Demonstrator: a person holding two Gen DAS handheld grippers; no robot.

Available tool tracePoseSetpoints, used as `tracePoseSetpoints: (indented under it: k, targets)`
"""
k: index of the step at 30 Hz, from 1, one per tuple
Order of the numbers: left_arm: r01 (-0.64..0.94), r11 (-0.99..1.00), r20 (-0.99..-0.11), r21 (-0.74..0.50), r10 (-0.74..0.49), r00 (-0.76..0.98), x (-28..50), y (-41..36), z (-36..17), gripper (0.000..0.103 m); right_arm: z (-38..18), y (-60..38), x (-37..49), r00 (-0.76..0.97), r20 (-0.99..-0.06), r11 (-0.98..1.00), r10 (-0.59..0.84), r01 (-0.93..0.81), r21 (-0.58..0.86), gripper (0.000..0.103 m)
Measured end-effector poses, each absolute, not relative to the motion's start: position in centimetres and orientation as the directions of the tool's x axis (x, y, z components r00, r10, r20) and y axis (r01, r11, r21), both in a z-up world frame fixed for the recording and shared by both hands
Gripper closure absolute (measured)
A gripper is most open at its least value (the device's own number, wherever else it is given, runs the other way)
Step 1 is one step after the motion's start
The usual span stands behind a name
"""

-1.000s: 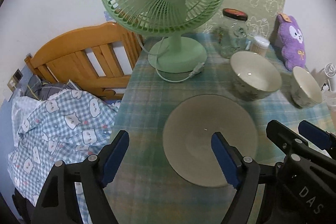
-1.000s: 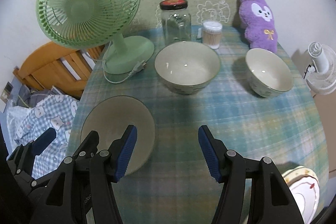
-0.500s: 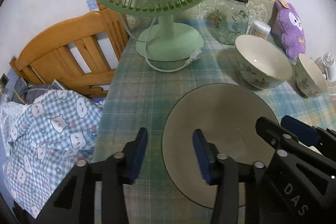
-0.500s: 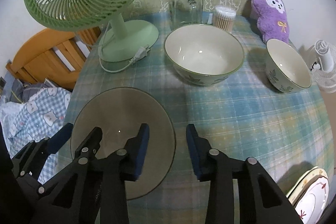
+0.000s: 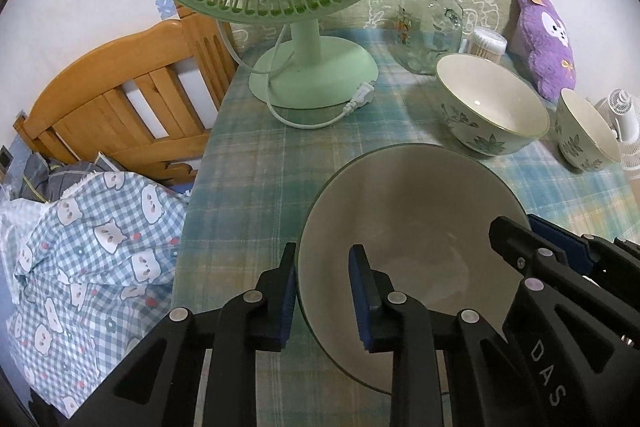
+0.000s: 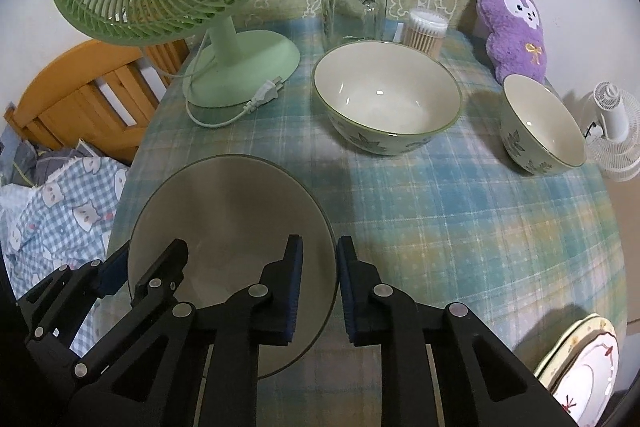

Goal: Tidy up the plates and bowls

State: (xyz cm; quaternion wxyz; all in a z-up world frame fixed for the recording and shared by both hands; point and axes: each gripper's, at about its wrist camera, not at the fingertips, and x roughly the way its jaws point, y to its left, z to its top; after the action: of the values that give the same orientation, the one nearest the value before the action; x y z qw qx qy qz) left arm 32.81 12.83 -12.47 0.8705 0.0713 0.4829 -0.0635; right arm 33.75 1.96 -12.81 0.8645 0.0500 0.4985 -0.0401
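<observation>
Here, one grey plate (image 6: 228,211) straddled narrowly by both grippers' jaws, perhaps touching; two bowls; stacked plates (image 6: 580,359), count unclear.

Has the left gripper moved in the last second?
Yes. The left gripper has advanced toward the green fan and narrowed its jaws, which now straddle the left rim of the grey plate.

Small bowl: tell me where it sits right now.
The small bowl stands on the far right of the table in the right wrist view, just in front of the purple plush toy and to the right of the large bowl.
</observation>
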Motion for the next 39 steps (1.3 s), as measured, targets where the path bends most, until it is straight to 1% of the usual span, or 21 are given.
tracePoseSetpoints:
  k: [9, 21, 29, 39]
  targets:
    - [0.172, 0.983, -0.846, 0.061, -0.04, 0.531, 30.1, 11.8, -11.2, 0.08, -11.5, 0.7, 30.9, 0.5, -0.866, 0.992, -0.015, 0.116, 0.05, 0.082]
    - [0.145, 0.987, -0.839, 0.064, -0.025, 0.543, 24.3, 9.5, -9.6, 0.08, -9.8, -1.8, 24.5, 0.511, -0.86, 0.993, 0.001, 0.1, 0.06, 0.082]
    - [0.129, 0.99, -0.858, 0.049, -0.024, 0.513, 20.1, 8.6, -10.9, 0.08, -10.9, -2.8, 20.1, 0.487, -0.873, 0.995, -0.002, 0.085, 0.046, 0.082]
    - [0.136, 0.989, -0.866, 0.053, -0.023, 0.5, 17.1, 8.0, -12.4, 0.08, -12.5, -3.4, 17.7, 0.464, -0.886, 0.996, -0.004, 0.08, 0.037, 0.082]
